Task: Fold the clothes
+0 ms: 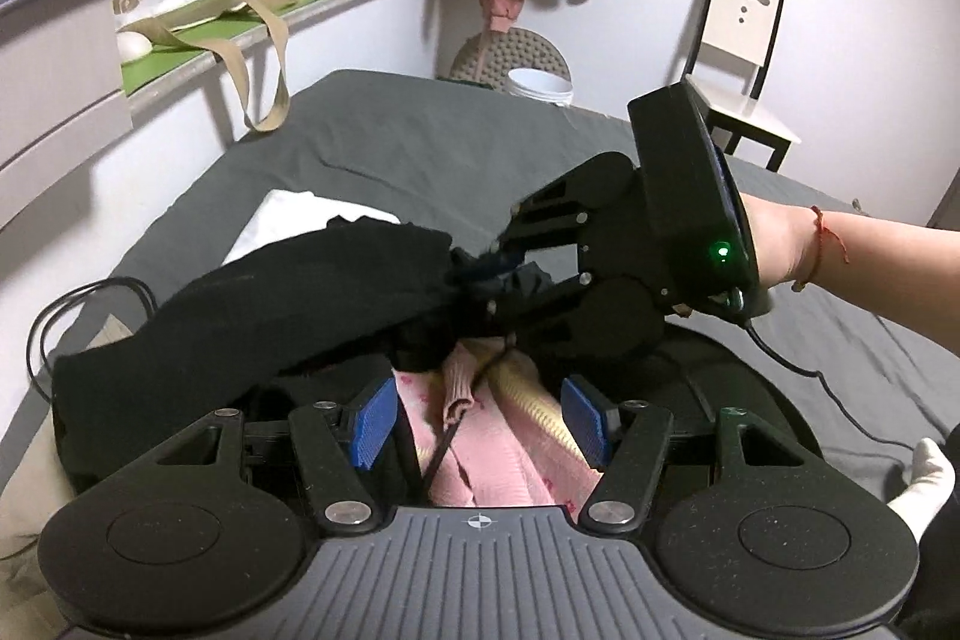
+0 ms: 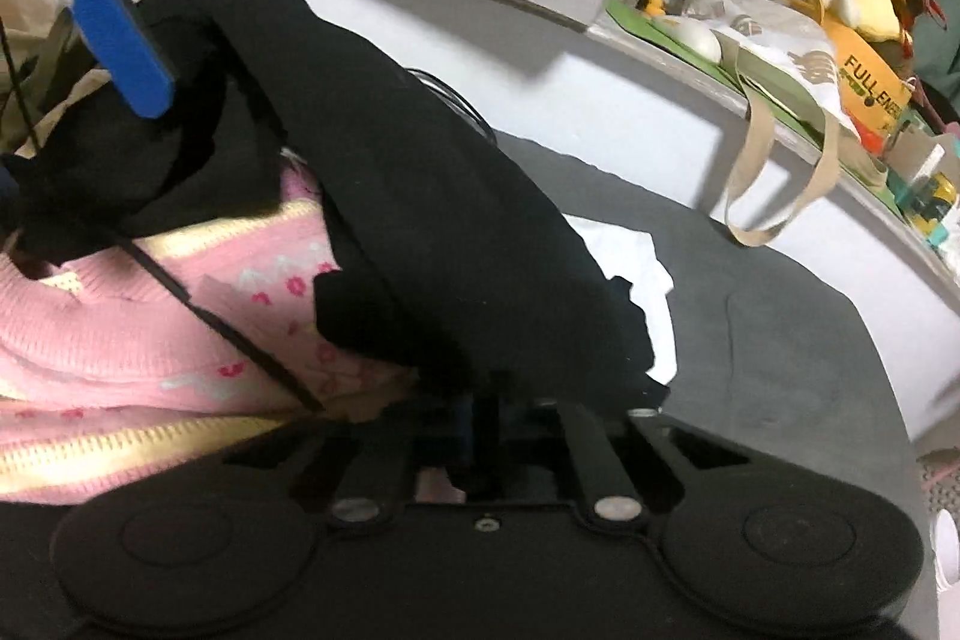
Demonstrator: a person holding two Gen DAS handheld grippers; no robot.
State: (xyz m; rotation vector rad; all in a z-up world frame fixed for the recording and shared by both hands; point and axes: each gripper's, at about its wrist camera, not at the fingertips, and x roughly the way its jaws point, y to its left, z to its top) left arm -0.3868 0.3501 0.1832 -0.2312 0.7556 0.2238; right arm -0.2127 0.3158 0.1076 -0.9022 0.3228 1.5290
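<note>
right gripper [image 1: 480, 274] at frame centre pinches a black garment [image 1: 252, 316], lifting it above a pink sweater [image 1: 510, 460]; left gripper [image 1: 480, 424], jaws spread wide, hovers over that sweater on the grey bed [image 1: 420, 130].

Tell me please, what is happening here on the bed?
A person is sorting clothes on a dark grey bedsheet. The right tool is shut on a black cloth garment and holds it above a pink knitted sweater. The left tool is open over the sweater, gripping nothing. No fold is visible yet.
</note>
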